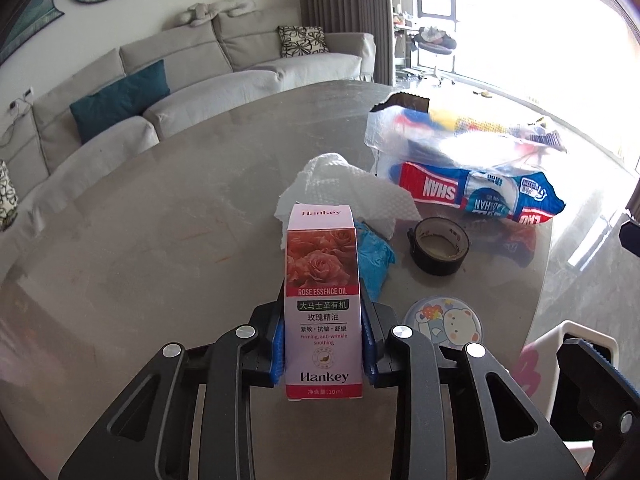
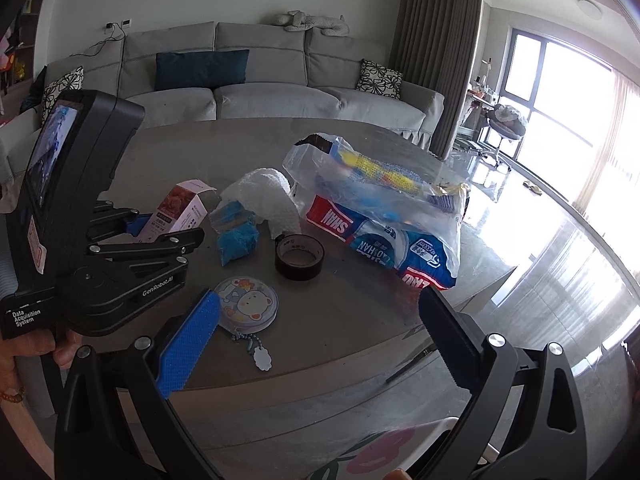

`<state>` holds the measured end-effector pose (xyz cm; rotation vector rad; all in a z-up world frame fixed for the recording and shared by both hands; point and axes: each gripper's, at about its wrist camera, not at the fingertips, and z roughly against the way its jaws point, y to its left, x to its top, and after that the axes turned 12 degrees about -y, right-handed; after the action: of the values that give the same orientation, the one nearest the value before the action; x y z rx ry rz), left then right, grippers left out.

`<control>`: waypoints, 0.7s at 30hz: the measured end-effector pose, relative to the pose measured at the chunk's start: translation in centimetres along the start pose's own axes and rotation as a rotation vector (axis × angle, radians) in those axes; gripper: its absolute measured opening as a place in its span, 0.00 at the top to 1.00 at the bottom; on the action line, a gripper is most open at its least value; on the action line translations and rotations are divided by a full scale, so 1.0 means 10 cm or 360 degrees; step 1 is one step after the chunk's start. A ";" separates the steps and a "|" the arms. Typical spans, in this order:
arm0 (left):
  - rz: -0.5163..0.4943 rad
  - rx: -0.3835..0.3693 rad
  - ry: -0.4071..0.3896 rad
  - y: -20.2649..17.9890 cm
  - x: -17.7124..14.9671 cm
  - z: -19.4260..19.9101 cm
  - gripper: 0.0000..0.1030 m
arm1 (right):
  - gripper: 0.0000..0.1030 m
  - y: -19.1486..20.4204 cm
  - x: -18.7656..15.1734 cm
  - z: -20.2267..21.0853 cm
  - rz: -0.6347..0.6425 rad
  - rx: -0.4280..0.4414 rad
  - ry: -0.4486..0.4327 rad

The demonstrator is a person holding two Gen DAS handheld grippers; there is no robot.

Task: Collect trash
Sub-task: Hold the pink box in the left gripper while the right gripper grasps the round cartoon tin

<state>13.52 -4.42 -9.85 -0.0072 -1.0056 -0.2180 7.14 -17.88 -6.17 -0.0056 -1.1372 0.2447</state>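
The left gripper (image 1: pixel 323 354) clamps a rose-oil box (image 1: pixel 322 304) above the near table (image 1: pixel 140 240); the right gripper (image 2: pixel 316 344) hangs wide open, empty. Best carried level to the white bin (image 1: pixel 576 332) near right, clearing the tape (image 1: pixel 439 245).

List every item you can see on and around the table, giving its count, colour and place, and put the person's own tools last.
table: one, grey, in front of the sofa
carton: one, pink, held above the table
paper towel: one, white, crumpled mid-table
blue wad: one, blue, beside the paper towel
tape roll: one, black, mid-table
round tin: one, pastel cartoon lid, near table edge
plastic bag: one, clear, on the printed packet
printed packet: one, red-blue-white, right side
sofa: one, grey, behind the table
left gripper: clamps the carton
right gripper: open, holds nothing
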 end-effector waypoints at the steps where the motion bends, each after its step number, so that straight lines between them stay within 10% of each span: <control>1: -0.0001 0.0001 -0.0004 0.02 0.01 0.02 0.70 | 0.04 0.01 0.01 0.00 -0.0003 0.0004 -0.0005; 21: 0.0073 0.0095 -0.0111 0.42 0.11 0.60 0.70 | 0.04 0.31 -0.28 -0.67 0.0007 0.0148 0.0139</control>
<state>9.84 0.14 -5.30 0.0168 -1.0802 -0.1467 11.45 -14.61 -11.90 0.0629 -1.0381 0.2983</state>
